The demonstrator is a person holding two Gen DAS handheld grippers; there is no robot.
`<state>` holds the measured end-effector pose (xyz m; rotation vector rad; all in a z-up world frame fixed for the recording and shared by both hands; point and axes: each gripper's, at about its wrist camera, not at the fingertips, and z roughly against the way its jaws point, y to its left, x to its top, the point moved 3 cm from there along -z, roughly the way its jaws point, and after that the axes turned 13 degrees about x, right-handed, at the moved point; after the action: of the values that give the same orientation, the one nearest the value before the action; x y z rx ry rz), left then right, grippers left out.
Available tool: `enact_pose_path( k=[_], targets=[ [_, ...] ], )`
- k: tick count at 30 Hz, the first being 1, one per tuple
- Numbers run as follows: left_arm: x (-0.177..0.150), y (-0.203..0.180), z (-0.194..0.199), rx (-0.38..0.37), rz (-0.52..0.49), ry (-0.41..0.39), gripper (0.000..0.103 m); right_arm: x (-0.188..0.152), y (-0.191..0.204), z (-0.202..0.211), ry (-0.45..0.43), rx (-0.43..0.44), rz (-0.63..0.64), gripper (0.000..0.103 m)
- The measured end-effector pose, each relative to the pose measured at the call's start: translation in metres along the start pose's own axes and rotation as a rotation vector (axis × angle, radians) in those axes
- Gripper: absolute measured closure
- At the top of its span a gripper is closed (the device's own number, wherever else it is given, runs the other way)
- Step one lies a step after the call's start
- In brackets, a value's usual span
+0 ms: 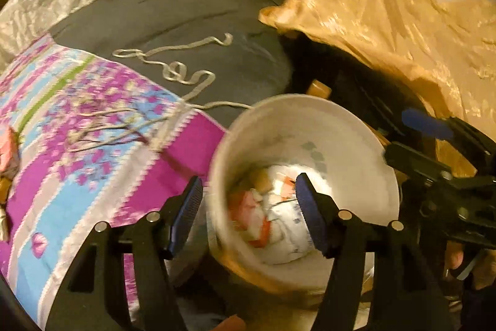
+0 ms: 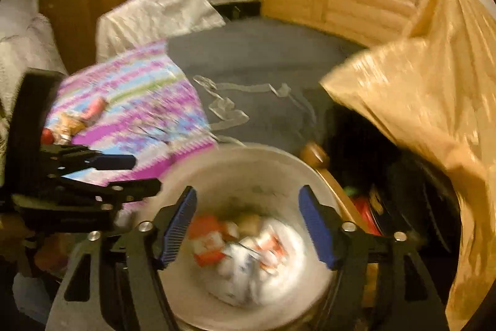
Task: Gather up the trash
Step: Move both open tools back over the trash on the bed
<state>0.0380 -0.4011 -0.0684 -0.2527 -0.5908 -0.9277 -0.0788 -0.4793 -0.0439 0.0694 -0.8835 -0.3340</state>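
Your white bin (image 2: 248, 172) beside the bed (image 1: 186, 14) is already holding crumpled wrappers (image 2: 248, 250), while what looks like more trash (image 2: 77, 120), blurred, is lying on the floral cover's (image 1: 93, 126) left edge. You are hovering both grippers, left (image 1: 248, 216) and right (image 2: 248, 228), over the bin, jaws released and empty.

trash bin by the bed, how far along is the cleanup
Partly done: the white bin already holds crumpled wrappers. Nothing is in hand; the left gripper and right gripper both hang open over the bin. Left to collect: the red and tan bits on the floral blanket, and perhaps the pale string on the grey sheet.
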Motion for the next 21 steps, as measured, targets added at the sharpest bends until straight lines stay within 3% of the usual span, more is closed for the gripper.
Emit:
enact_pose_path(
  k=[8, 12, 18, 21],
  targets=[
    [-0.034, 0.117, 0.052, 0.205, 0.144, -0.111, 0.043, 0.035, 0.124, -0.014, -0.142, 0.158, 0.183, 0.01],
    [-0.068, 0.191, 0.073, 0.337, 0.267, -0.126, 0.029, 0.045, 0.187, -0.047, -0.161, 0.246, 0.254, 0.005],
    [-0.133, 0.306, 0.092, 0.526, 0.459, -0.088, 0.027, 0.049, 0.27, -0.103, -0.136, 0.352, 0.325, 0.005],
    [-0.165, 0.355, 0.097, 0.582, 0.56, -0.059, 0.026, 0.05, 0.303, -0.121, -0.148, 0.389, 0.36, 0.005]
  ],
)
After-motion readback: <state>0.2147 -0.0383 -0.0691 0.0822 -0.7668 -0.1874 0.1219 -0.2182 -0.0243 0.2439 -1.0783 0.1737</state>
